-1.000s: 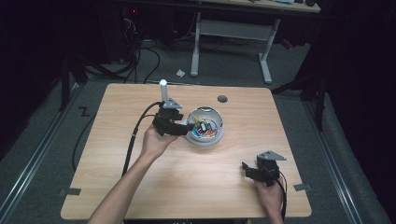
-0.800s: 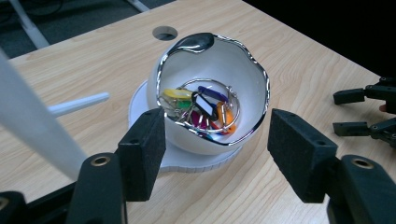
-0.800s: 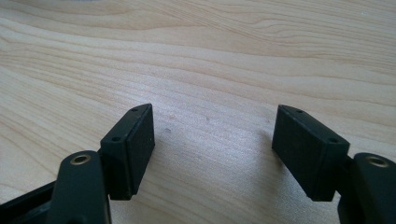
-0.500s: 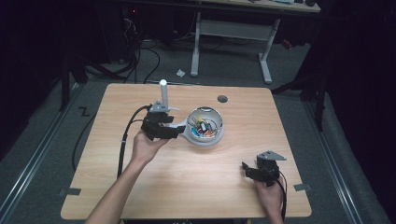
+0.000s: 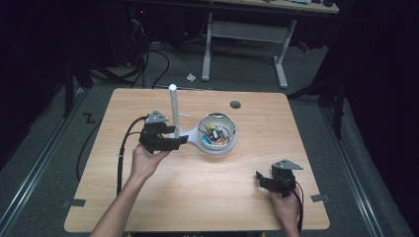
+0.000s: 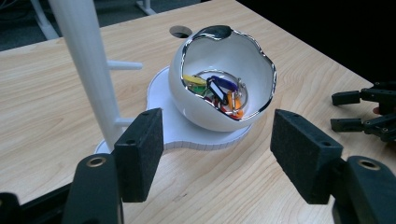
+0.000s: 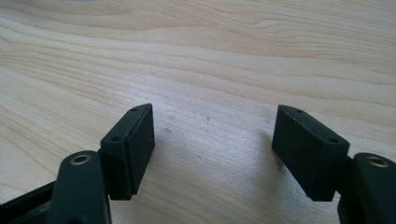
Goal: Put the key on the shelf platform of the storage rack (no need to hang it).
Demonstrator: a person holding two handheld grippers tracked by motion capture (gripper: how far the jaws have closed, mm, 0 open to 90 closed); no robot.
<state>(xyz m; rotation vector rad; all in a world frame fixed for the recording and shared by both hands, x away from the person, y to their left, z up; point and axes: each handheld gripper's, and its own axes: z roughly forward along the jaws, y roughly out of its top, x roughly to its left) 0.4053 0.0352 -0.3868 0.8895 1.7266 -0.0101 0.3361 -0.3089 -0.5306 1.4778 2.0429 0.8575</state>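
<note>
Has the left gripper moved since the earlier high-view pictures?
Yes. The left gripper has drawn back leftward from the white bowl, toward the white post. Its jaws have just been opening and hold nothing.

A light wooden table fills the middle of the frame, with a round dark hole near its far edge. Around it lies grey carpet floor, dim toward the edges. At the top centre stands a desk with white legs. Black cables trail across the floor at upper left.
</note>
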